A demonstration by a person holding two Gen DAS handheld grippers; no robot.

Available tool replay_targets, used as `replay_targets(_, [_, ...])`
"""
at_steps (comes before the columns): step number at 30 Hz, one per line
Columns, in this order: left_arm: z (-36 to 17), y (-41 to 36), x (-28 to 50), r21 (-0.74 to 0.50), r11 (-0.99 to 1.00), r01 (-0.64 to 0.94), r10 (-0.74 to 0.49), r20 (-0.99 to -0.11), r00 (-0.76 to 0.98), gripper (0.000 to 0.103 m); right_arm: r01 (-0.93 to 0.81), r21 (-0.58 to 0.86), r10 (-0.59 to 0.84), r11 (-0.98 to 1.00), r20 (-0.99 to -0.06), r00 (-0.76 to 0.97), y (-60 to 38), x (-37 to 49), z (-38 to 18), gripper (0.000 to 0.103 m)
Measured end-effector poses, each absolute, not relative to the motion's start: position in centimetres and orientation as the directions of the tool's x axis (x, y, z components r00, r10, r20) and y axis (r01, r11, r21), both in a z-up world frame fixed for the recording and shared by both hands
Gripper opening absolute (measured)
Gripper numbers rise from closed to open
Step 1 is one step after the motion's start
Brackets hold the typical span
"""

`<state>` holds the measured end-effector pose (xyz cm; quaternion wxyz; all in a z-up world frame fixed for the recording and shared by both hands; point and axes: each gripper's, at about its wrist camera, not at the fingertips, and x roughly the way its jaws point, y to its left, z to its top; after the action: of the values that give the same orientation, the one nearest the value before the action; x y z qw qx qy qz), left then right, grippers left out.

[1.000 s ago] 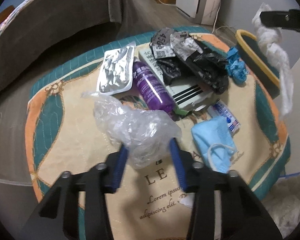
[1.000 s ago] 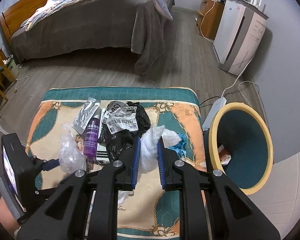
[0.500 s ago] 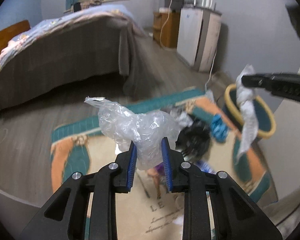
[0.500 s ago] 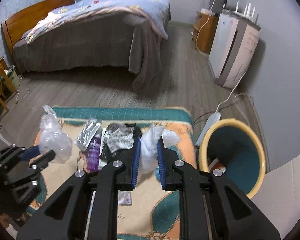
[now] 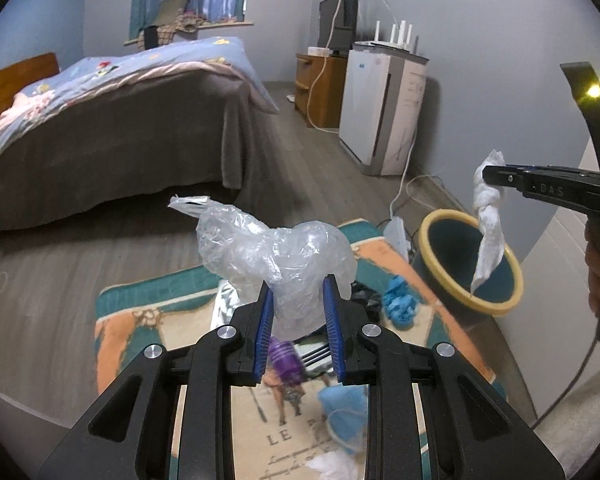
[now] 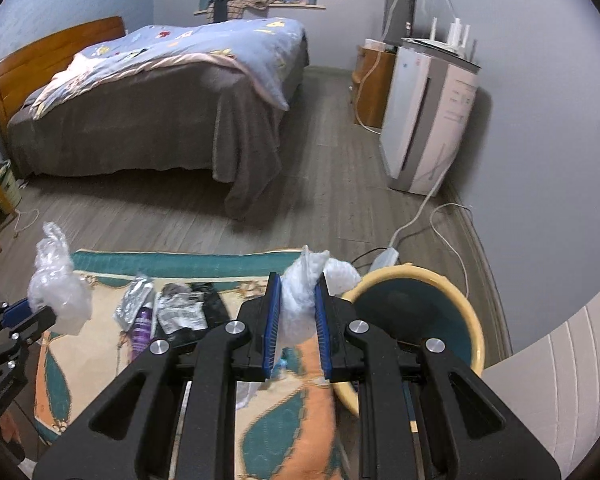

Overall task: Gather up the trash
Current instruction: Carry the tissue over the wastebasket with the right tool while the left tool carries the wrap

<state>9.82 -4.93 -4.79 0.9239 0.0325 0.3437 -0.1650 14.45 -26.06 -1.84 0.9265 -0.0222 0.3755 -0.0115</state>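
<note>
My left gripper is shut on a crumpled clear plastic bag, held in the air above the patterned mat. My right gripper is shut on a twisted white tissue. In the left wrist view that tissue dangles over the yellow-rimmed bin. From the right wrist view the bin lies just right of the fingers, and the left gripper's plastic bag hangs at far left. A purple bottle, foil pouch and black wrapper lie on the mat.
A bed with a grey cover stands behind the mat. A white appliance and its cable and power strip are at the right wall. Blue crumpled trash and a blue face mask lie on the mat.
The left gripper closed on the plastic bag and lifted it off the mat. The right gripper carried the tissue up and right, over the bin.
</note>
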Motion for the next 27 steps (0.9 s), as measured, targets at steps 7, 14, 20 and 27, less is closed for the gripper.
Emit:
replay_targets(7, [-4.5,-8.0,9.8,-0.045,0.928,0.371,-0.312,-0.641,0.702,0.026,0.082,-0.020,-0.072,0.996,-0.712,0.699,-31.8,14.4,-2.5,0.016])
replay_targets(14, [-5.2,-11.9,9.8,-0.028,0.903,0.428,-0.341,-0.652,0.677,0.026,0.172,-0.043,-0.149,0.984,-0.728,0.669,-37.6,14.3,-3.6,0.016])
replay_targets(20, [-6.3,-16.3,9.6,-0.005,0.869,0.495,-0.369,-0.674,0.641,0.026,0.226,-0.074,-0.205,0.971,-0.744,0.637,-41.5,14.1,-5.1,0.016])
replay_targets(27, [-7.9,-21.6,9.7,-0.026,0.811,0.584,-0.428,-0.707,0.563,0.026,0.293,-0.091,-0.249,0.952,-0.787,0.565,-44.7,15.2,-8.3,0.016])
